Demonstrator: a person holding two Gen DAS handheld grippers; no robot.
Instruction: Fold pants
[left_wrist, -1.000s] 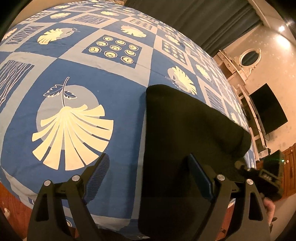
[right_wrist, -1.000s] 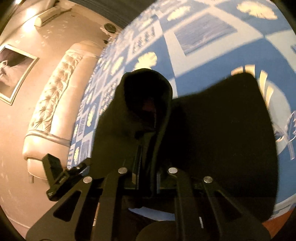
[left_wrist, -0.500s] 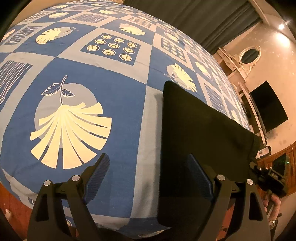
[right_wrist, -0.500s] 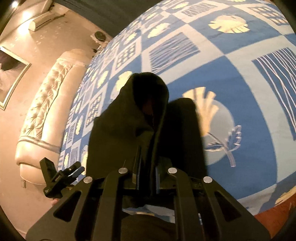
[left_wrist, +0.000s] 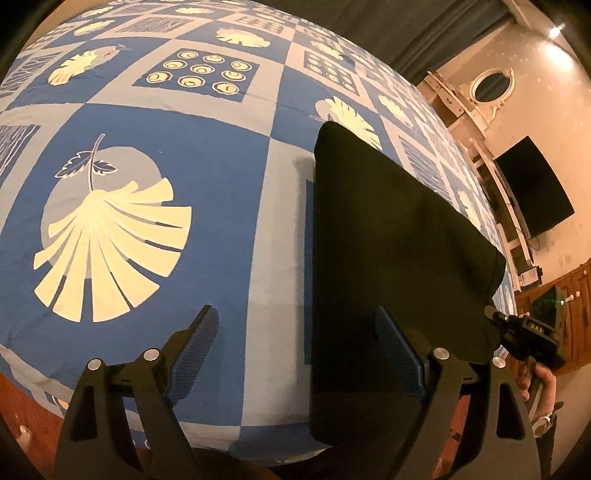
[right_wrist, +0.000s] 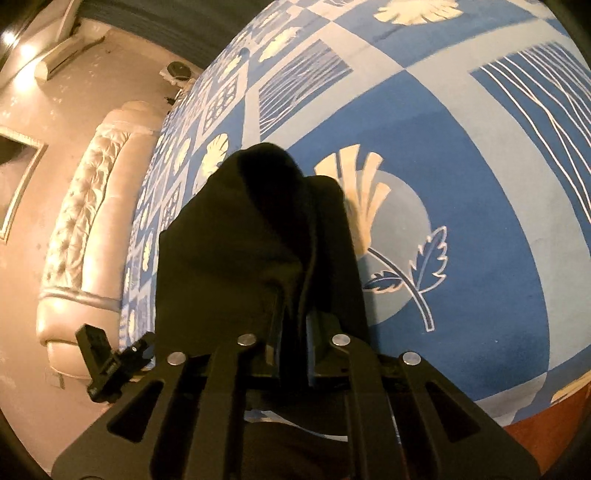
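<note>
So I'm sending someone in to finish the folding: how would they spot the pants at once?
Look at the bed with the blue patchwork bedspread. The pants lie near its edge beside a big cream fan-leaf print, one end pinched in the right gripper. They are the only plain black thing on it.

Pants (left_wrist: 388, 229) solid black, no print. Bedspread (left_wrist: 207, 155) blue with grey-blue grid bands; squares carry cream fan leaves on grey discs, cream ring dots on navy, white wavy stripes. Left gripper (left_wrist: 295, 343) black, with blue ribbed pads (left_wrist: 399, 354). Right gripper (right_wrist: 291, 332) black, silver rivets. Headboard (right_wrist: 85, 206) cream, tufted. Curtain (left_wrist: 406, 26) dark grey-green. TV (left_wrist: 532, 184) black.
</note>
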